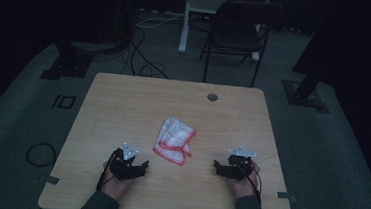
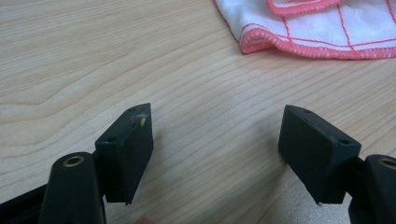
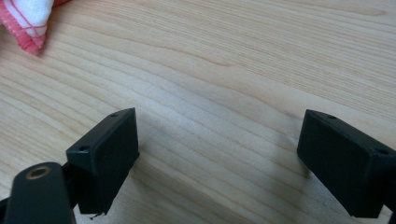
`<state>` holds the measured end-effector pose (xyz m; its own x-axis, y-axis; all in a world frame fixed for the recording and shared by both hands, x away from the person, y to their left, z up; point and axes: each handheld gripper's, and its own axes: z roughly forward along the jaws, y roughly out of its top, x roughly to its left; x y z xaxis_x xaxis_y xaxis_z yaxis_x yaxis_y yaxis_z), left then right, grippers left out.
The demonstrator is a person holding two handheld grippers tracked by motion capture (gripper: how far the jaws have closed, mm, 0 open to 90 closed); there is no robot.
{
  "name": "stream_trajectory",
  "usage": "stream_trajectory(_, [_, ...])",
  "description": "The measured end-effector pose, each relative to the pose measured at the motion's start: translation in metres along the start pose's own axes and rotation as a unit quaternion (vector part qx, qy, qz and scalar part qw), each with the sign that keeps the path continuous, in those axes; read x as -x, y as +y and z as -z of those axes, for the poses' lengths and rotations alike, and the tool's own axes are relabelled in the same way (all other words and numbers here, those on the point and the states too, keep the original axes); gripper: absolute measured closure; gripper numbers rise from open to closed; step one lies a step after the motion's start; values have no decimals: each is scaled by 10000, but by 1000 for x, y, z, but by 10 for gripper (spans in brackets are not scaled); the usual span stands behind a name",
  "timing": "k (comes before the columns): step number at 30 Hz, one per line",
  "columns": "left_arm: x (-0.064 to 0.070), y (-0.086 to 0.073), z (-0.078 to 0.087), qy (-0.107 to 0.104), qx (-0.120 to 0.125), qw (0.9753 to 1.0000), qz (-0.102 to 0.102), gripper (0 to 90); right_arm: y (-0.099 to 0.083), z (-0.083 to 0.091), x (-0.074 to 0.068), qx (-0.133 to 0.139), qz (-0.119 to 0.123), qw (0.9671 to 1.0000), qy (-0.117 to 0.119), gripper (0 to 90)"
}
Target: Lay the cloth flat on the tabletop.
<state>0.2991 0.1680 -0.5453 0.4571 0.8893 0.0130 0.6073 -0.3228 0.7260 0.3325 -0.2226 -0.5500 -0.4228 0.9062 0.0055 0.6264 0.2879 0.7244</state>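
Observation:
A white cloth with red grid lines and a red hem lies crumpled near the middle of the wooden table. My left gripper rests on the table just left of and below it, open, nothing between its jaws. In the left gripper view the cloth's hem lies ahead at the upper right of the open gripper. My right gripper rests to the cloth's right, open and empty. In the right gripper view a corner of the cloth shows at the top left, away from the gripper.
A round grommet sits in the table near its far edge. Beyond the table stand a dark folding chair and a white desk leg, with cables on the floor. The room is dim.

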Motion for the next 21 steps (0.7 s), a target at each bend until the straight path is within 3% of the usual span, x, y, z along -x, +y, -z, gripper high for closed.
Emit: stream_trajectory(21, [1,-1,1,-12,18,10000,-27,311,0,1,-2,26,51,10000,62,191])
